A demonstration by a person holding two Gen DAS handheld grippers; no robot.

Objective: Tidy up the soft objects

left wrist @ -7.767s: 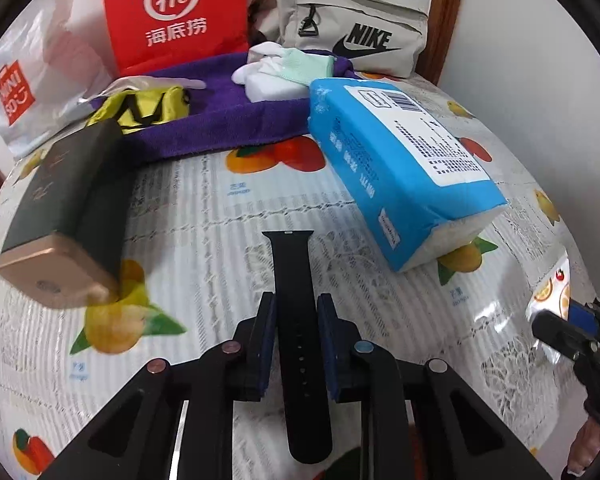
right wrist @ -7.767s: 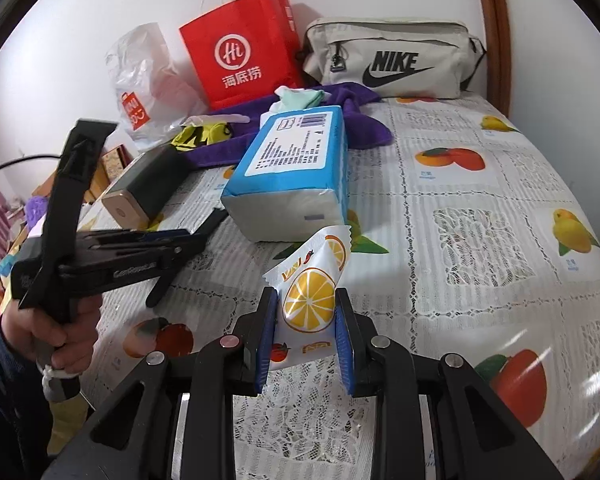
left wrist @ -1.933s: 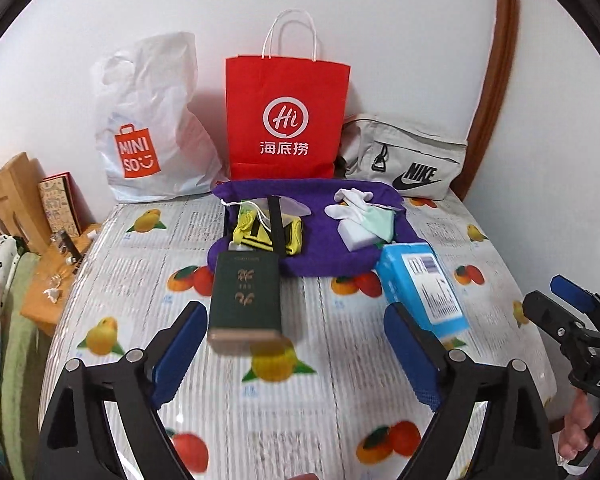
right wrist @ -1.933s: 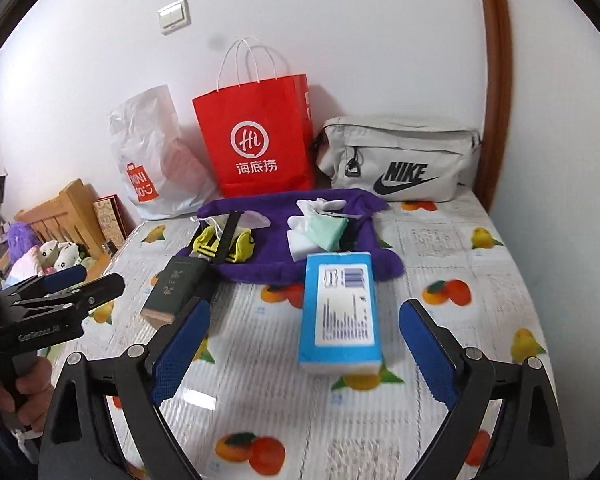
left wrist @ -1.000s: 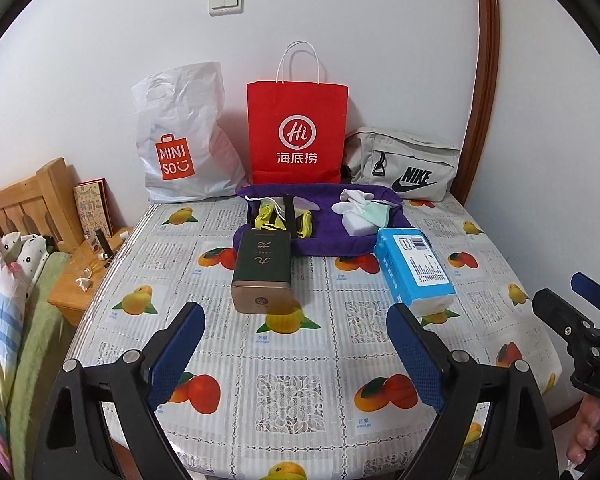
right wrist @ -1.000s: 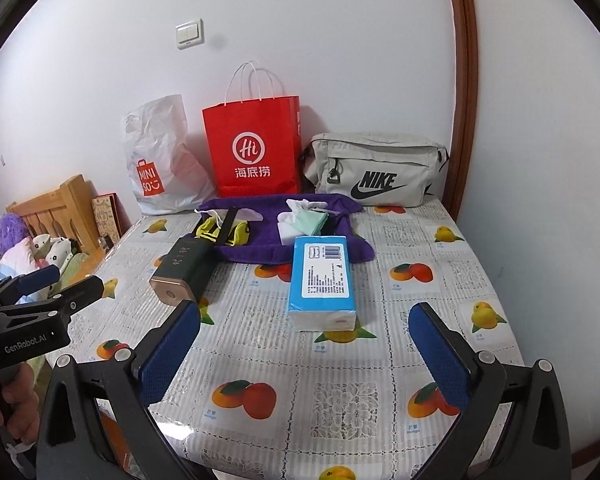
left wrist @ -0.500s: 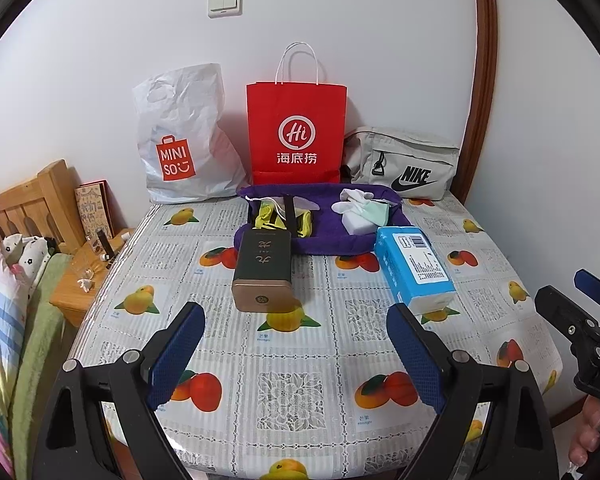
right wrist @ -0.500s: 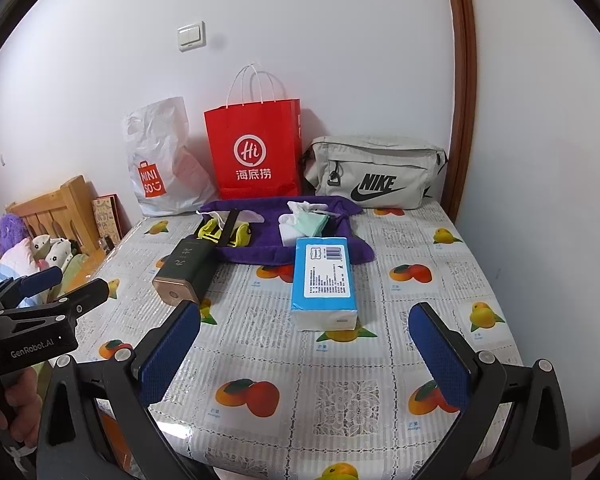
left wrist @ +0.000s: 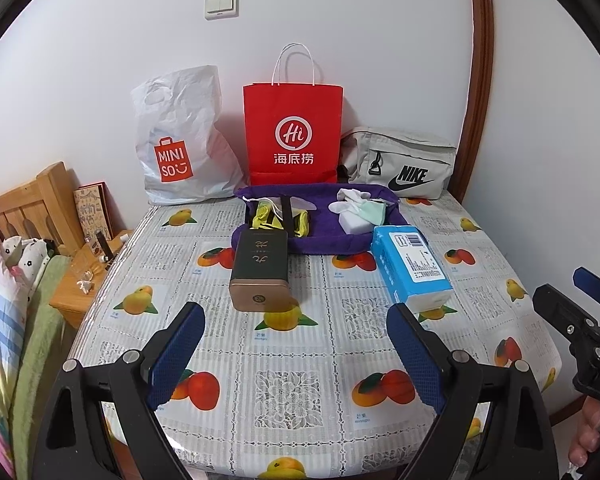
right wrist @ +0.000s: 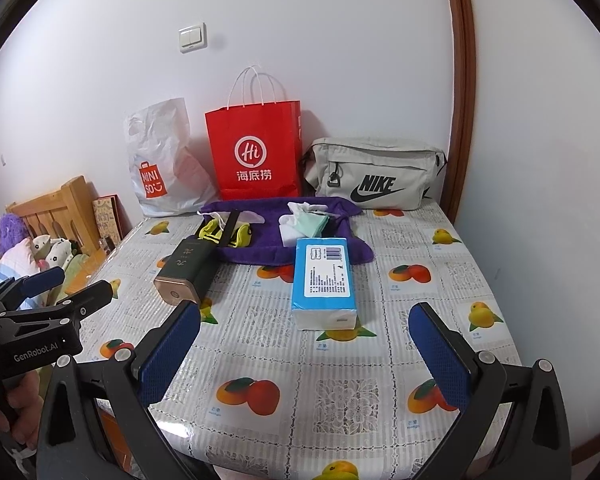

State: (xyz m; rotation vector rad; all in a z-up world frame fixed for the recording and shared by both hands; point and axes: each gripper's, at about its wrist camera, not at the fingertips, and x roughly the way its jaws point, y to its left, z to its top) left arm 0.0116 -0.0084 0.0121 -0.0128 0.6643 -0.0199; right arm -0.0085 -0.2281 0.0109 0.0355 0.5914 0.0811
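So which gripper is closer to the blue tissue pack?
Right, probably. The right gripper sits straight in front of the blue tissue pack, which lines up between its open fingers; the left gripper is off to the pack's left.

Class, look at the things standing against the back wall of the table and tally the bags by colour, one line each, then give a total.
White plastic bag: 1
Red paper bag: 1
Grey waist bag: 1
Total: 3

A red paper bag (left wrist: 292, 132) stands beside a grey Nike bag (left wrist: 399, 168).
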